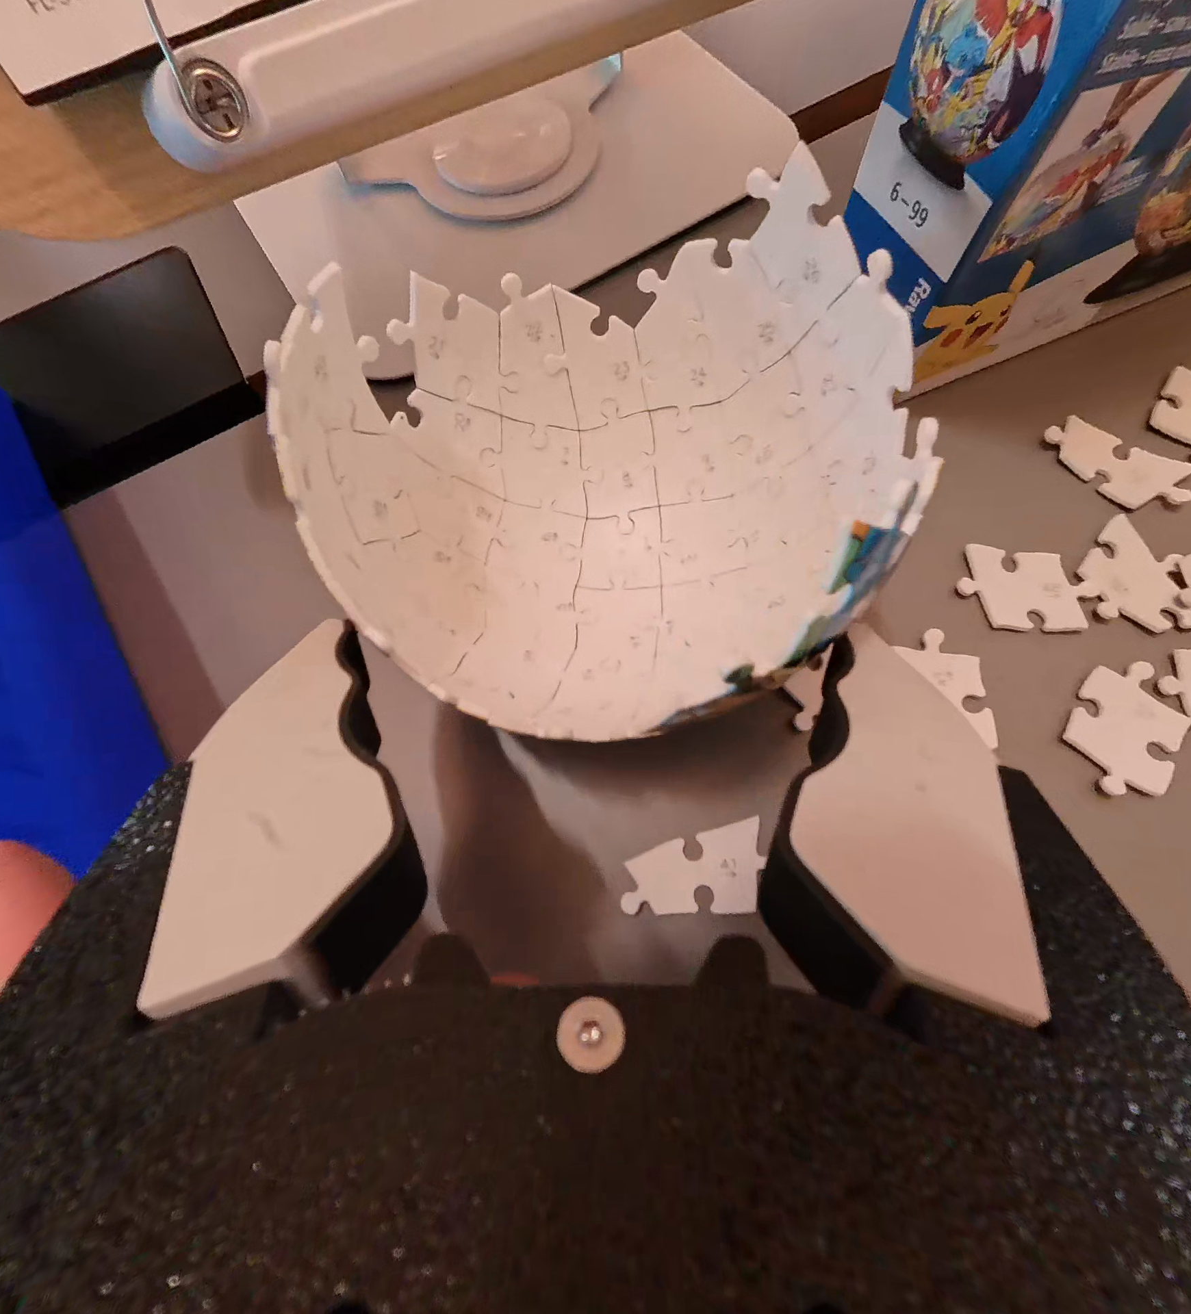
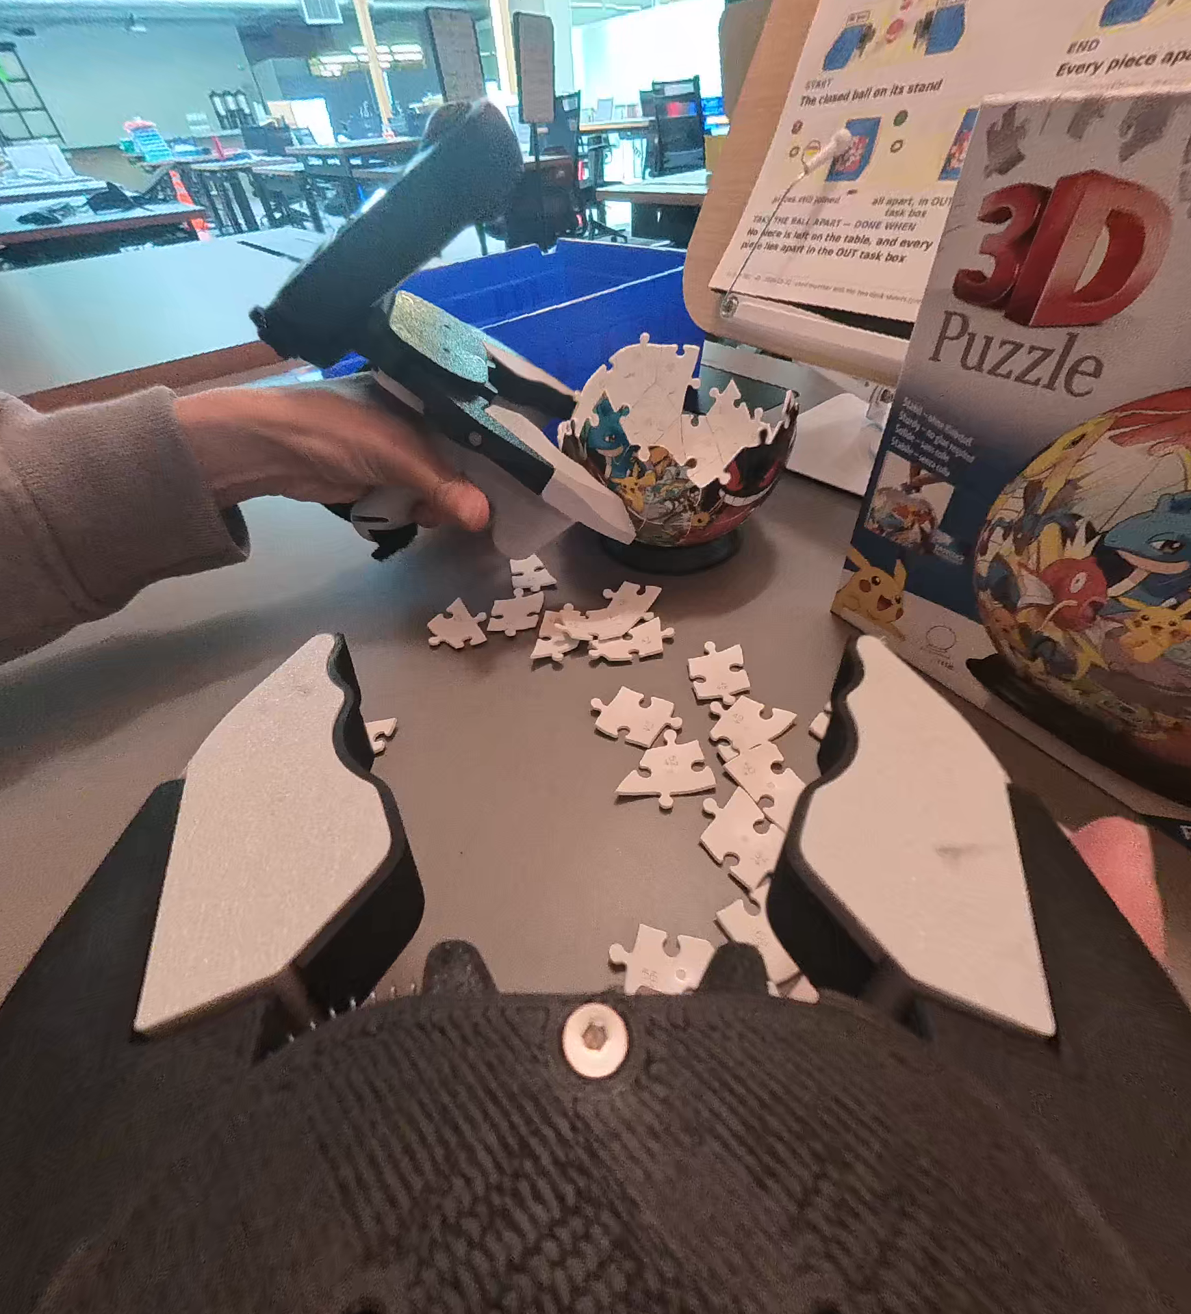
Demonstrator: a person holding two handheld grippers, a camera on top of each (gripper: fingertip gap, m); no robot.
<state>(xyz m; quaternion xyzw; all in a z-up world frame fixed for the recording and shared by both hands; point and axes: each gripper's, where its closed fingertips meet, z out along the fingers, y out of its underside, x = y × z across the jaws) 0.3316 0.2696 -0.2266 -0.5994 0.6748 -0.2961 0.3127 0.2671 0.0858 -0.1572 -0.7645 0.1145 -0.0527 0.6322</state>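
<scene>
Right wrist view shows you the grey desk (image 2: 507,853) first, with the blue bin (image 2: 578,298) at its far side and the puzzle box (image 2: 1076,498) standing at the right, a tilted board with a printed sheet (image 2: 827,178) behind it. Near the desk's middle sits the half-open puzzle ball (image 2: 685,455) on its dark stand (image 2: 678,554), printed outside and white inside, its upper edge jagged where pieces are gone.

Your left gripper (image 2: 578,512) reaches in from the left, held in your hand (image 2: 336,448); its jaws are spread wide, one fingertip against the near side of the ball's shell and nothing pinched between them. From the left wrist view that gripper (image 1: 600,661) straddles the lower part of the ball (image 1: 578,498), the shell sitting between the two tips.

Your right gripper (image 2: 600,682) hovers low over the desk, jaws wide apart and empty, well short of the ball. Loose white pieces (image 2: 671,768) lie face down in a scatter between its fingers and the ball, several just beside its right finger. One more piece (image 1: 699,874) lies under the left gripper.
</scene>
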